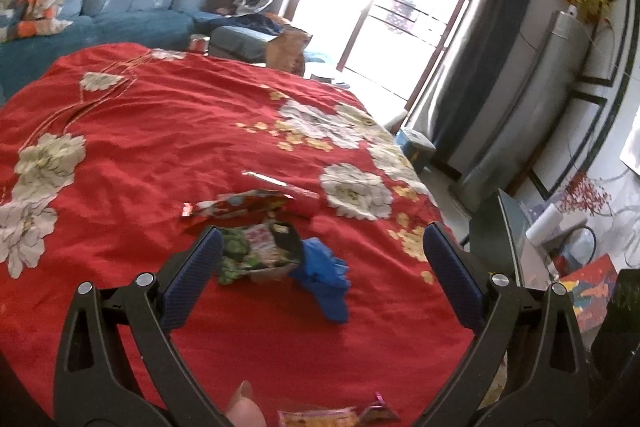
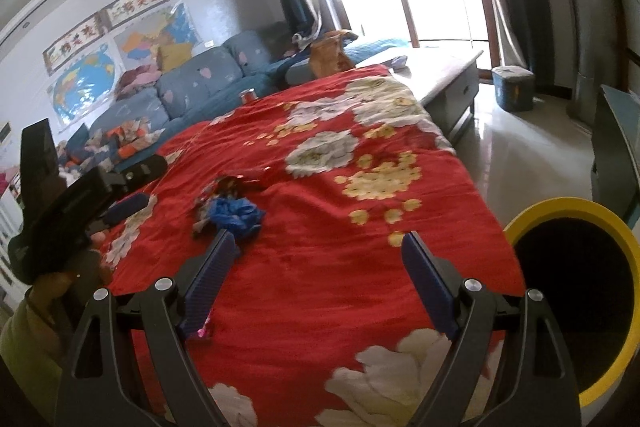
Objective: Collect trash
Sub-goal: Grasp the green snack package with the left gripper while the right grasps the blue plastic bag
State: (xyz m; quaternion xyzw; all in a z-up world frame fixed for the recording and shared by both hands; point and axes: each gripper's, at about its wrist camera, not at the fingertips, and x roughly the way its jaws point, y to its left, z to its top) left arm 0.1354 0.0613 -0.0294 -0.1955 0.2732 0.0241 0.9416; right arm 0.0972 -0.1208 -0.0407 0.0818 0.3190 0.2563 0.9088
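Little collected as yet: crumpled blue glove, green printed snack wrapper and red foil packet lying mid red floral cloth-covered worktop, yellow-rimmed black-lined bin off its right edge, left gripper and right gripper with jaws wide apart, holding nothing.

On the desk: glove just right of, touching, snack wrapper; foil packet behind them; bin beside desk's right edge; sofa behind the desk.

No legible txt (wall scrolls too blurry)
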